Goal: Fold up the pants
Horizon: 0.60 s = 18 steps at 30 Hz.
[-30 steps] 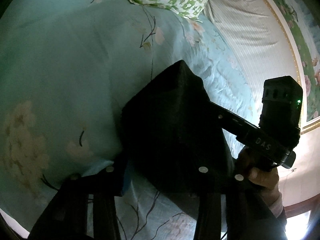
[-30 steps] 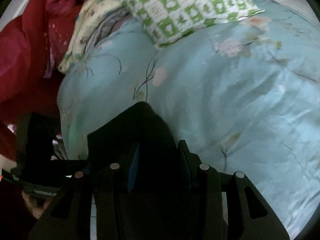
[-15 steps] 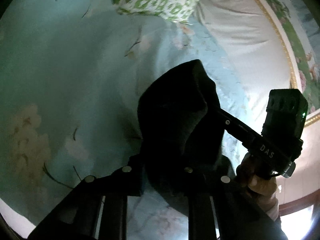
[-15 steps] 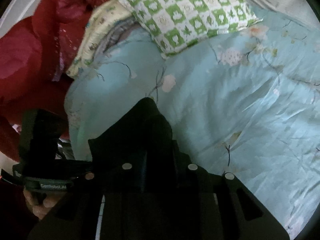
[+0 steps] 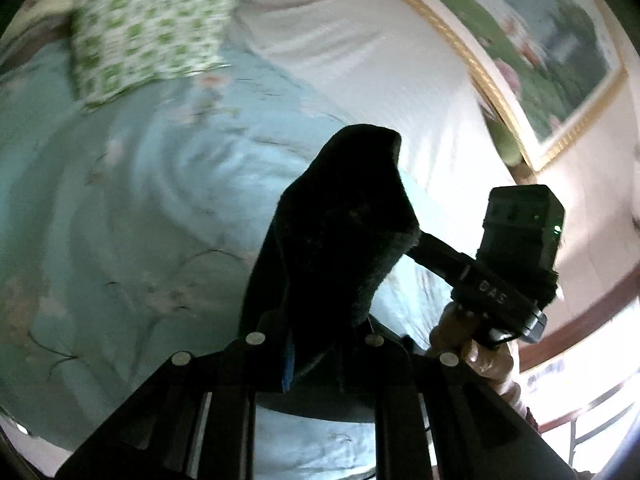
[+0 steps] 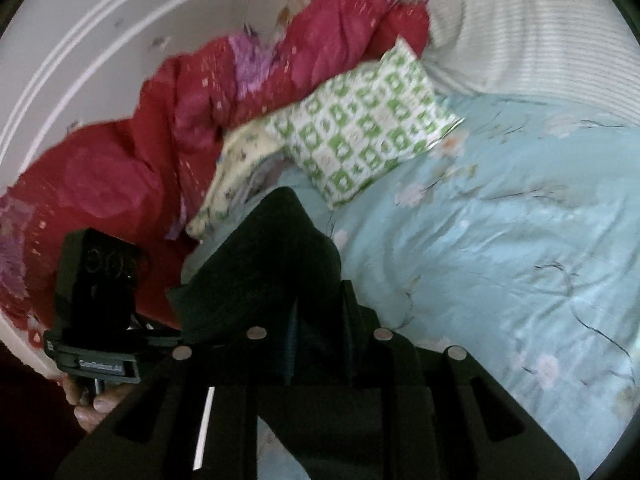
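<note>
The black pants (image 5: 340, 220) hang bunched between both grippers above the light blue floral bedspread (image 5: 140, 200). My left gripper (image 5: 316, 336) is shut on one edge of the pants, whose fabric stands up past the fingers. My right gripper (image 6: 318, 332) is shut on another edge of the pants (image 6: 276, 264). Each gripper shows in the other's view: the right one (image 5: 516, 272) at right, the left one (image 6: 100, 308) at lower left. The fingertips are hidden by the cloth.
A green-and-white checked pillow (image 6: 360, 136) lies at the head of the bed, with a red quilt (image 6: 160, 140) behind it. A white striped sheet (image 5: 380, 60) and a framed picture (image 5: 560, 40) lie to the right.
Both grippers have lifted and tilted up with the pants; the views now show more of the pillow, quilt and wall. The cloth hangs narrower and taller between the fingers.
</note>
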### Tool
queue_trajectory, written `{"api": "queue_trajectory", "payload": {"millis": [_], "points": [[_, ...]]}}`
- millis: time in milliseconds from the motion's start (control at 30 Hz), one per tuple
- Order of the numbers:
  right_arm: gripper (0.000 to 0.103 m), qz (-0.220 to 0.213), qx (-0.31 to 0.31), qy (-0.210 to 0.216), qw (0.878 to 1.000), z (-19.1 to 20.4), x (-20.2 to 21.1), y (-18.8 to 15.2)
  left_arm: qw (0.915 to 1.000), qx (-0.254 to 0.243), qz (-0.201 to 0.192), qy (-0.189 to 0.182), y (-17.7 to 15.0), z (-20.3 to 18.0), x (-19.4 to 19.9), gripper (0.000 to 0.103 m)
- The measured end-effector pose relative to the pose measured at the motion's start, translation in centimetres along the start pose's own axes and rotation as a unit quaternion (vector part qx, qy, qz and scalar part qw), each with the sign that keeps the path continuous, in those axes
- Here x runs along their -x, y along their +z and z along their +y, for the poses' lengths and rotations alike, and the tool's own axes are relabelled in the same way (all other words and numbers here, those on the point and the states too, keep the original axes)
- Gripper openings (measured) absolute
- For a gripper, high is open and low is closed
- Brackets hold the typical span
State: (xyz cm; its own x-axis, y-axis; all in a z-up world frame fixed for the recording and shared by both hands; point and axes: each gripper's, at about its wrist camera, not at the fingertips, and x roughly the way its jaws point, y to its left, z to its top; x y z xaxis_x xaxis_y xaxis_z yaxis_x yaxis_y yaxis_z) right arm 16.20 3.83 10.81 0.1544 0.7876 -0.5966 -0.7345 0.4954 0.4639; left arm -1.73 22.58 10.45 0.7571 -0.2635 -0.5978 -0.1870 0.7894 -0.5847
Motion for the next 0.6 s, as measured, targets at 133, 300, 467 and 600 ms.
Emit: {"api": "queue_trajectory", "payload": {"millis": [133,300,467,600], "points": [[0.019,-0.035,-0.024,-0.007,0.999,-1.0,4.0,-1.3,0.9991,-0.036,0.016,-0.018,-0.9,-3.5,-1.0,0.015],[0.019,-0.075,-0.051,-0.02,0.996,-2.6,8.1,-3.5,0.9961,-0.073,0.039,-0.03,-2.2,-7.4,-3.1,0.015],[0.019,-0.101,-0.08,-0.03,0.991,-4.1,10.9,-5.6,0.9922,-0.103,0.061,-0.036,-3.9,-10.5,-4.8,0.015],[0.019,-0.115,-0.095,-0.039,0.988,-4.9,12.7,-7.1,0.9893,-0.117,0.078,-0.039,-4.8,-11.9,-6.1,0.015]]}}
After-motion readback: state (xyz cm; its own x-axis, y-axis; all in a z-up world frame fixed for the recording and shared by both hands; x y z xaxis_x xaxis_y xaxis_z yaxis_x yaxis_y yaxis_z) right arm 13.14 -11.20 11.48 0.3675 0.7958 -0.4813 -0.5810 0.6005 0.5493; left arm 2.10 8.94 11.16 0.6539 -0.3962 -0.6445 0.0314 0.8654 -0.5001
